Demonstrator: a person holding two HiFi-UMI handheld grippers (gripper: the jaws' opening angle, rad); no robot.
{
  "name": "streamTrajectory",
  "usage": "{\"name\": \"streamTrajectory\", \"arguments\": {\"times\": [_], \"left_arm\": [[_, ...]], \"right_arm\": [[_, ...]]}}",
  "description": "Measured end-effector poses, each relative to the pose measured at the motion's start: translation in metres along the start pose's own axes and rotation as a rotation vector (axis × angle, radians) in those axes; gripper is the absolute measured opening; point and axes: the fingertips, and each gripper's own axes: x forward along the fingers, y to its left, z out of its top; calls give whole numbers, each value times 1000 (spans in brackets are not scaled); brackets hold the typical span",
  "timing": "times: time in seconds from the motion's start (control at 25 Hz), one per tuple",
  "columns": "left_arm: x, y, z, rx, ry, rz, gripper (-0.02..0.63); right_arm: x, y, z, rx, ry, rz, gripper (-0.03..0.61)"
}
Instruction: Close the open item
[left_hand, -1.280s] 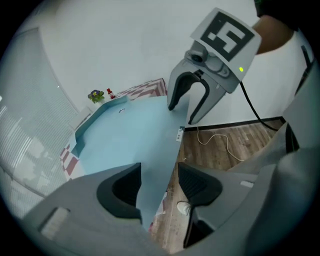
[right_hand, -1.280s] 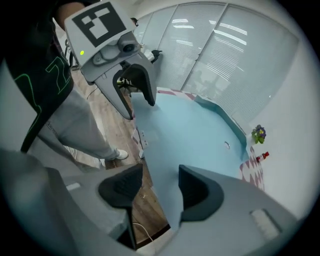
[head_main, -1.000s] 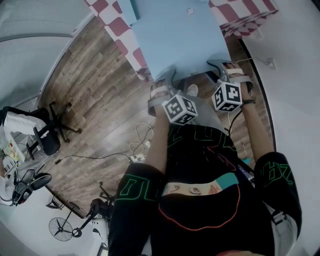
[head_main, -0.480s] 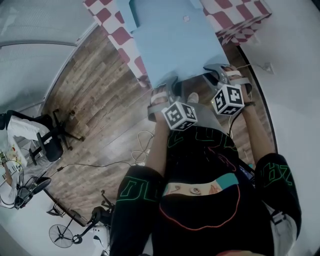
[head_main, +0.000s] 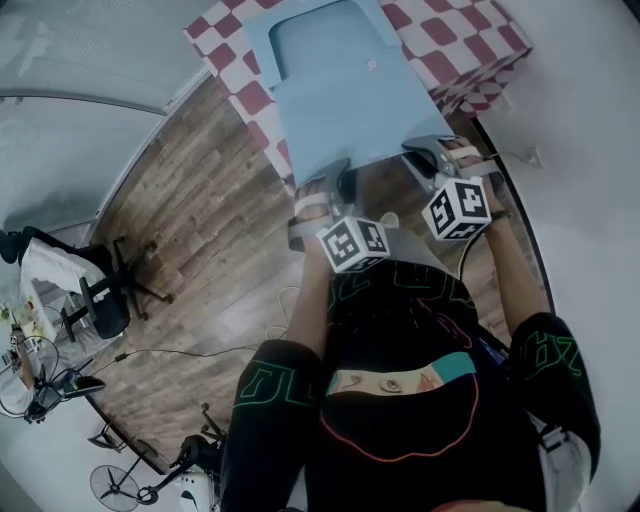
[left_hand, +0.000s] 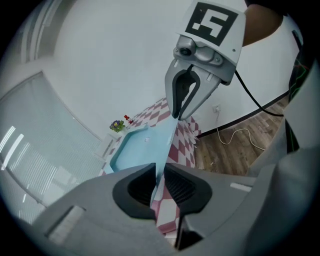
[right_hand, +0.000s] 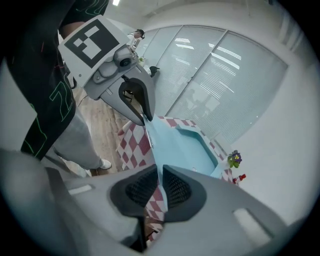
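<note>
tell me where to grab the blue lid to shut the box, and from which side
Take the lid by its free near edge, coming from the person's side: it is a thin flat panel joined to the tray at its far end. The left gripper and right gripper pinch that edge near its corners; their jaws have just been closing on it.

Tight at table (head_main: 455, 45) edge.
Blocked ahead by raised flap (head_main: 340, 110); hemmed right by wall (head_main: 590, 150); open leftward over floor (head_main: 190, 200).
</note>
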Motion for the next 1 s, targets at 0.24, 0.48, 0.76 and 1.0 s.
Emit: {"name": "streamTrajectory", "arguments": {"times": [0.24, 0.48, 0.76, 1.0], "left_arm": [[-1, 32, 13, 39, -36, 60, 58], [-6, 52, 21, 57, -52, 100, 57], [-7, 79, 31, 56, -66, 145, 57], [-2, 106, 38, 72, -86, 173, 57]], "right_arm": [[-6, -26, 12, -13, -23, -51, 26], [-12, -46, 22, -49, -33, -97, 25], [-17, -74, 35, -89, -50, -138, 25], [-15, -101, 45, -108, -66, -171, 21]]}}
